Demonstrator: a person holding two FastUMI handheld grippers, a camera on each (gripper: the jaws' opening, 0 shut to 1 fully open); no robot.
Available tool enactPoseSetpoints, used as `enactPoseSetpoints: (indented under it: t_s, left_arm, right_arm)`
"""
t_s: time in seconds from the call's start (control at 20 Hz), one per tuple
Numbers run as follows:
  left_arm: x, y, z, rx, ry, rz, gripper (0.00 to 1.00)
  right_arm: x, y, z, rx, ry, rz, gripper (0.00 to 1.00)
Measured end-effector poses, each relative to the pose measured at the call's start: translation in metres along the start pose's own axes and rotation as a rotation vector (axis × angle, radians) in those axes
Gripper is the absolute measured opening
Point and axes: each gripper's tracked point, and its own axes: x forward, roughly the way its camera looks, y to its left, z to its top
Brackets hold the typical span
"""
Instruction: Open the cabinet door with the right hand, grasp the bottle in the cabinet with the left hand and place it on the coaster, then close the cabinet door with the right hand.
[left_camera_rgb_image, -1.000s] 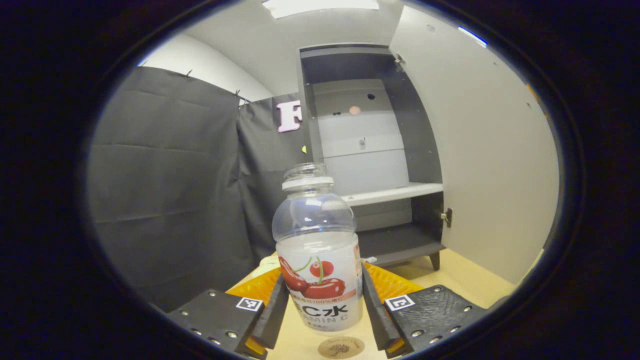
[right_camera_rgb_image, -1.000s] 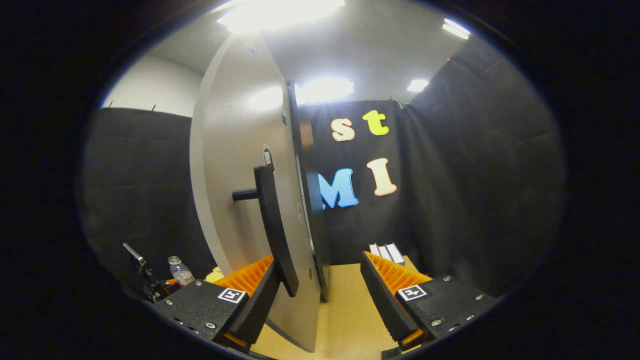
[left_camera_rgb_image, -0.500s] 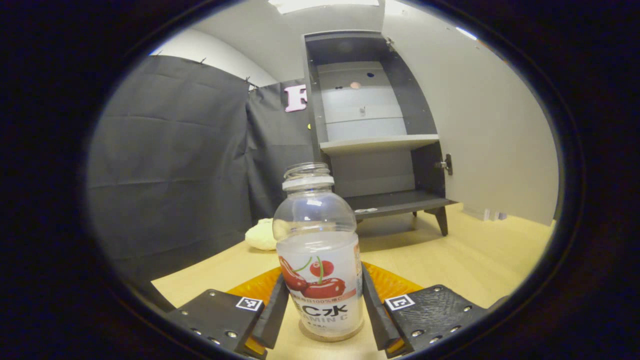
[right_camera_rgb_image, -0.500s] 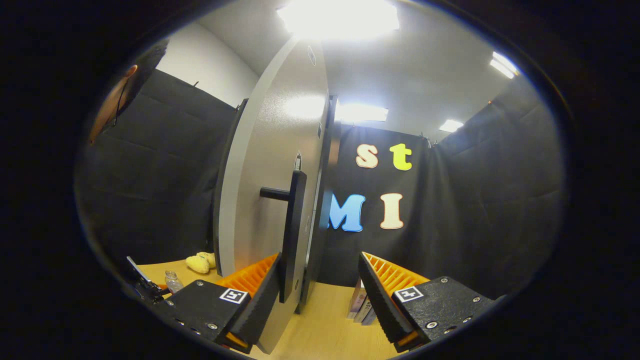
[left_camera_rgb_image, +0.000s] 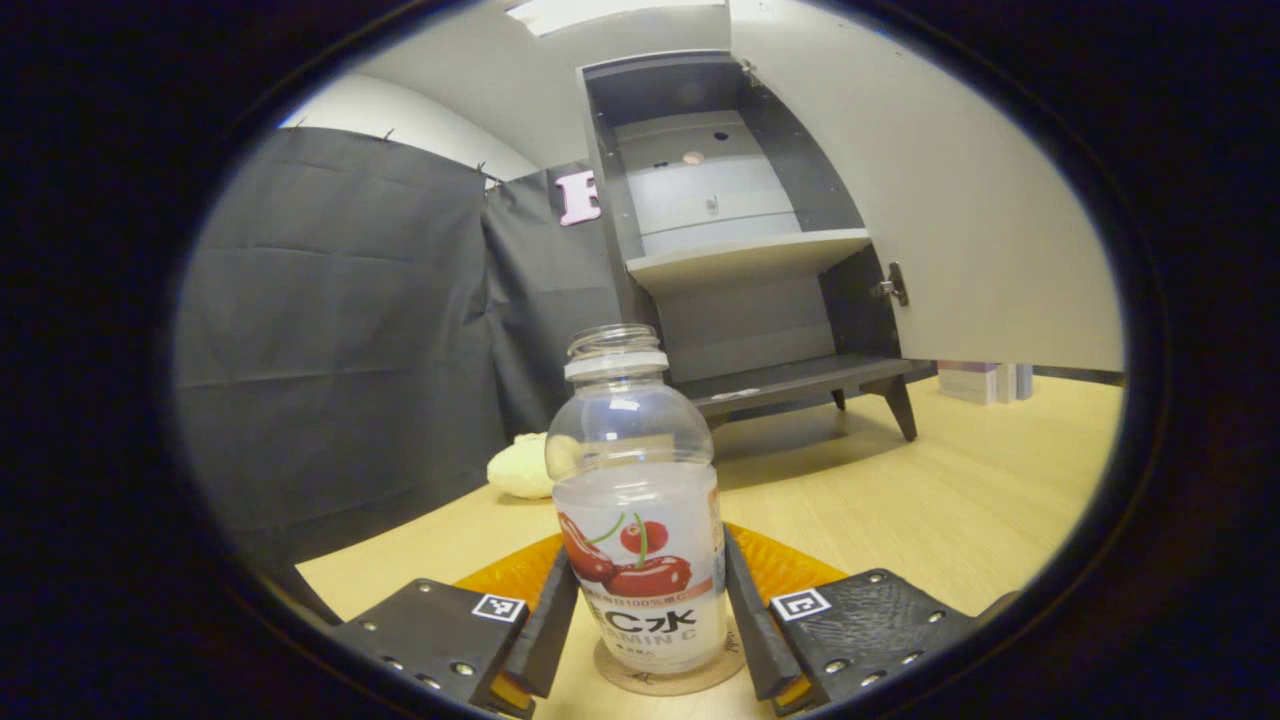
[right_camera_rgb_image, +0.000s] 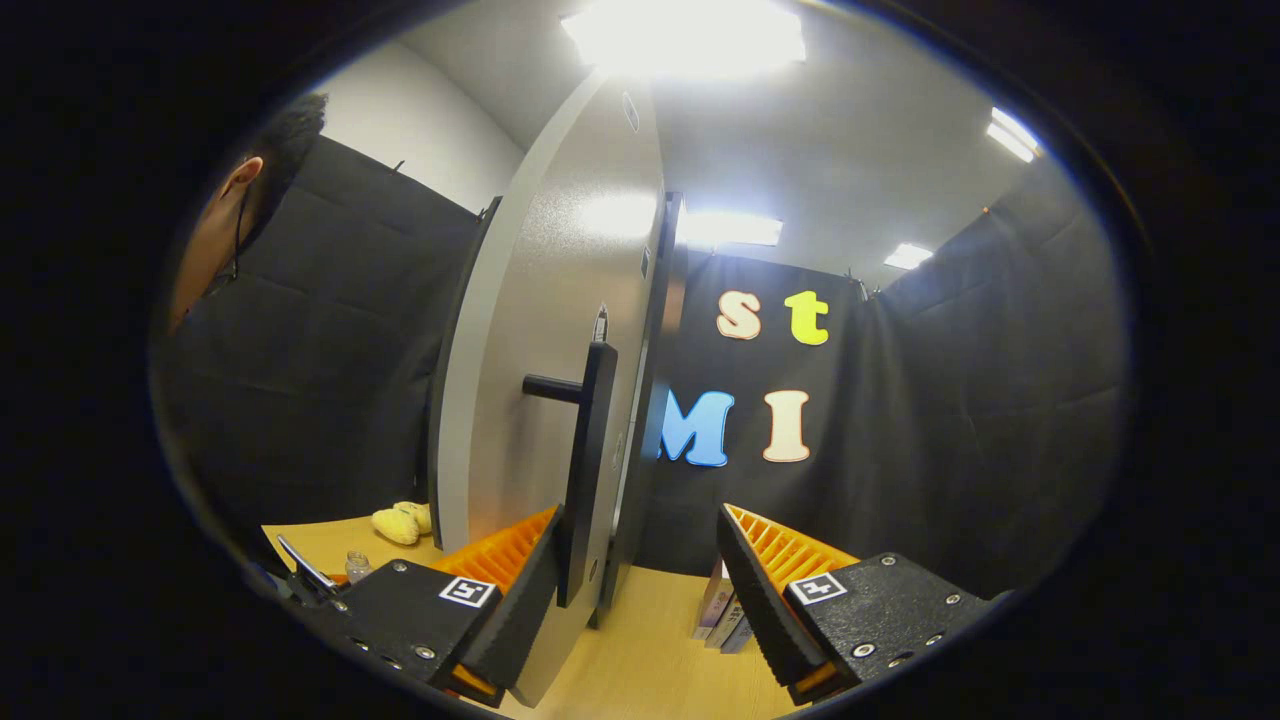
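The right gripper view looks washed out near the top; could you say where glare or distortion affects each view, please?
Right gripper view: the ceiling light blows out white and sheens the cabinet door, which bows. Left gripper view: evenly lit; the bottle is sharp, the cabinet leans.

The left gripper (left_camera_rgb_image: 650, 630) has its jaws closed against both sides of the clear plastic bottle with a cherry label (left_camera_rgb_image: 640, 520), level and low. The right gripper (right_camera_rgb_image: 640, 590) holds its jaws wide apart, one finger (right_camera_rgb_image: 515, 600) beside the dark bar handle (right_camera_rgb_image: 585, 470).
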Motion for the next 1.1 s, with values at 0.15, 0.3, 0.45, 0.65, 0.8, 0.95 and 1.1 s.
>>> enactPoseSetpoints:
  t_s: [0.15, 0.3, 0.45, 0.65, 0.8, 0.95, 1.1]
  left_arm:
    - [-0.003, 0.003, -0.003, -0.001, 0.021, 0.005, 0.74]
    - [-0.003, 0.003, -0.004, -0.021, 0.032, 0.007, 0.74]
    - [0.005, 0.000, -0.003, -0.023, 0.029, -0.012, 0.74]
    - [0.010, -0.009, -0.012, -0.038, 0.084, -0.044, 0.75]
    - [0.007, -0.010, -0.011, -0.038, 0.089, -0.038, 0.75]
    - [0.003, -0.009, -0.018, -0.040, 0.129, -0.029, 0.74]
    - [-0.003, -0.009, -0.017, -0.045, 0.134, -0.026, 0.75]
  right_arm:
    - [0.001, 0.000, -0.001, 0.004, 0.014, 0.002, 0.91]
    - [-0.002, 0.001, -0.001, 0.013, 0.028, -0.005, 0.90]
    - [0.000, 0.000, -0.001, 0.008, 0.032, -0.005, 0.90]
    - [-0.001, 0.001, 0.000, -0.003, 0.026, -0.005, 0.88]
    - [0.000, 0.001, 0.000, -0.006, 0.026, 0.004, 0.87]
    - [0.000, 0.000, 0.000, -0.013, 0.025, 0.008, 0.87]
    - [0.000, 0.000, 0.000, -0.015, 0.023, 0.017, 0.87]
